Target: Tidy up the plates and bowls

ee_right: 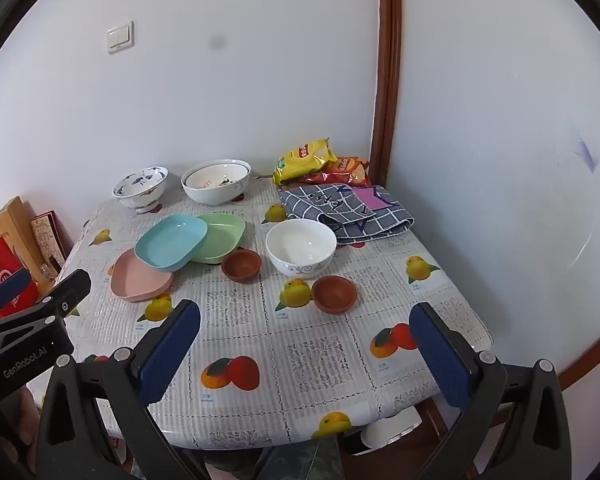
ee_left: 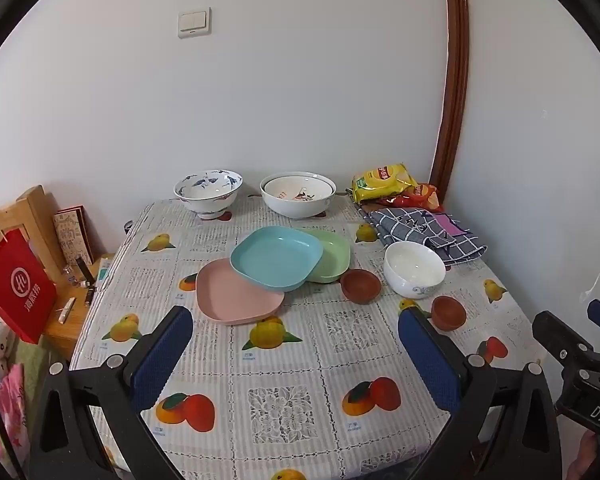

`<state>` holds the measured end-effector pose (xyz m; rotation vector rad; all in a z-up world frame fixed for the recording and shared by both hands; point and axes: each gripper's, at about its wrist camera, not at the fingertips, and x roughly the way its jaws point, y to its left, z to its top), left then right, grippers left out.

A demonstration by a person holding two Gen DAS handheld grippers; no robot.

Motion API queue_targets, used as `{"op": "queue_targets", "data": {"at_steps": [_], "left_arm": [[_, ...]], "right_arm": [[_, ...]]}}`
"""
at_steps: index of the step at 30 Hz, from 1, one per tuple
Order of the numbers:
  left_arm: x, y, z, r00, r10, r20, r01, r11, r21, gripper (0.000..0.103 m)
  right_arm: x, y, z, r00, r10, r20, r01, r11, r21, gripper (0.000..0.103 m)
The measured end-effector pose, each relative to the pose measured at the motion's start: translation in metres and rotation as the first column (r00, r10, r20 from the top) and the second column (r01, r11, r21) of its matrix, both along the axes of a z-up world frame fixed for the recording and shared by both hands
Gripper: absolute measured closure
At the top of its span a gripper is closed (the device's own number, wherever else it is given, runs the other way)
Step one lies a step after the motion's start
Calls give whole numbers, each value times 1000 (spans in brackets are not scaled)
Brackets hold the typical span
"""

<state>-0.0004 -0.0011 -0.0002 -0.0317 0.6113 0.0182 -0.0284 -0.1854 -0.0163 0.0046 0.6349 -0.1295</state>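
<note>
While the left tool [ee_left: 296,344] hovers spread and empty over the bench [ee_left: 284,400], the square blue plastic plate [ee_left: 277,257] lies tilted across pink and green ones mid-bench. From the right view, the right tool [ee_right: 305,338] gapes empty too; best pinch that blue rim squarely first.

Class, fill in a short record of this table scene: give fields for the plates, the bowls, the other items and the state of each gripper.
plates: blue plate lies overlapping the pink plate and green plate
large bowls: blue-patterned bowl and nested white bowls at the back by the wall
small bowls: white bowl; two brown bowls
other items: snack bags, checked cloth
surface: fruit-print tablecloth
left gripper: open, holding nothing
right gripper: open, holding nothing
</note>
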Motion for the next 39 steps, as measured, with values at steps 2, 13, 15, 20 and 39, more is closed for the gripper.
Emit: {"op": "queue_targets", "data": {"at_steps": [2,13,15,20,39], "left_arm": [[-1,-1,0,1000,-4,-3,4,1000,4,0],[-3,-3,2,1000,-7,-4,7,1000,0,0],[-3,-3,2,1000,-6,-4,6,1000,-1,0],[-2,-5,2,1000,-11,-8,11,1000,4,0],[-3,0,-1,1000,-6,-10,6,1000,-13,0]], "right_arm": [[1,1,0,1000,3,-5,-3,1000,-2,0],[-4,1,0,1000,0,-10,0,999,32,0],[-5,1,0,1000,0,-9,1,999,33,0],[-5,2,-1,1000,3,-8,-3,999,33,0],[-6,4,-2,1000,6,-12,-5,999,35,0]]}}
